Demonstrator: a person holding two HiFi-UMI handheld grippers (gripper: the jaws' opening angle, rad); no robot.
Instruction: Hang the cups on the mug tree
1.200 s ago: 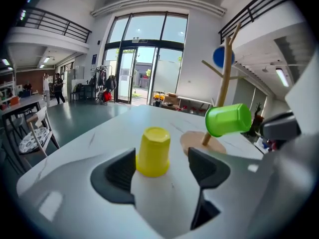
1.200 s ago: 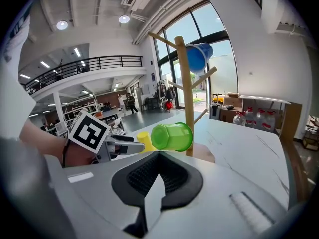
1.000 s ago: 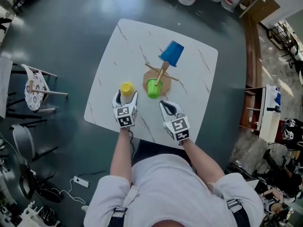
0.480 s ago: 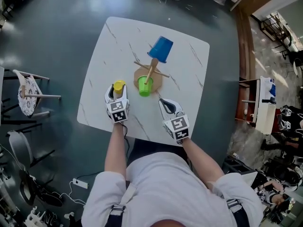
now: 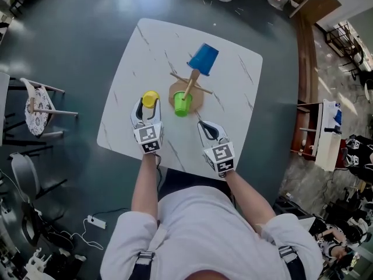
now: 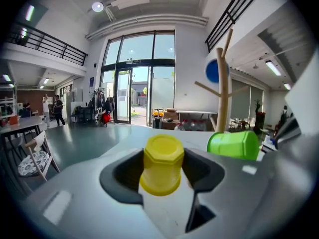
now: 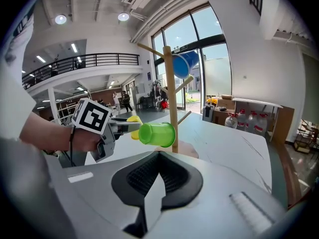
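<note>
Blue cup (image 5: 203,58) and green cup (image 5: 182,104) already hang on the mug tree (image 5: 191,85), the left gripper (image 5: 147,107) has just clamped its jaws on the last yellow cup (image 5: 150,99) left of it, and the right gripper (image 5: 205,126) is pinched closed with nothing in it.

The mug tree (image 5: 190,88) stands on the table (image 5: 157,45), a cup (image 5: 150,98) just left.

The mug tree (image 7: 170,98) is bare light wood, matt, as is its round base. On its pegs, the green cup (image 7: 157,134) and blue cup (image 5: 203,58) are smooth plastic with a slight sheen. Left of the tree, the yellow cup (image 6: 162,164) is smooth, semi-gloss plastic. The table (image 5: 145,51) beneath is white, grey-veined and polished. The right claw (image 7: 158,156) is matt grey plastic with black ribbed pads (image 7: 145,177).
</note>
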